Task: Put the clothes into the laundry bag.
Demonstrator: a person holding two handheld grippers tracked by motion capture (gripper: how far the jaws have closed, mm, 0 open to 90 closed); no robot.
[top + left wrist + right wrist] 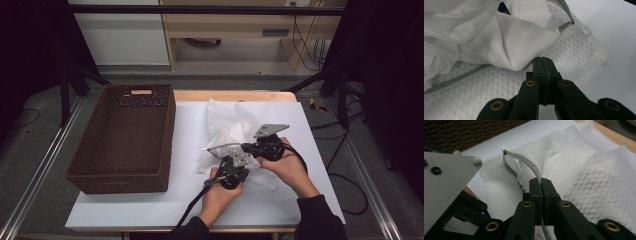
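A white mesh laundry bag [227, 122] lies crumpled on the table's middle, with a white garment [524, 37] inside its open mouth. My right gripper [245, 147] is shut on the bag's grey zipper strip [534, 168], which runs between the jaws and arches up to a white end stop. My left gripper [239, 161] sits just in front of it, jaws shut. In the left gripper view its tips [542, 59] rest at the folded corner of the garment, over the mesh bag [579, 52]. I see nothing between those jaws.
A deep brown wicker basket [169, 135] stands on the table's left half, its inside bare. The white table cover [150, 205] runs under everything. The left gripper's grey plate [446, 180] sits close to my right gripper. Cables trail off the front and right.
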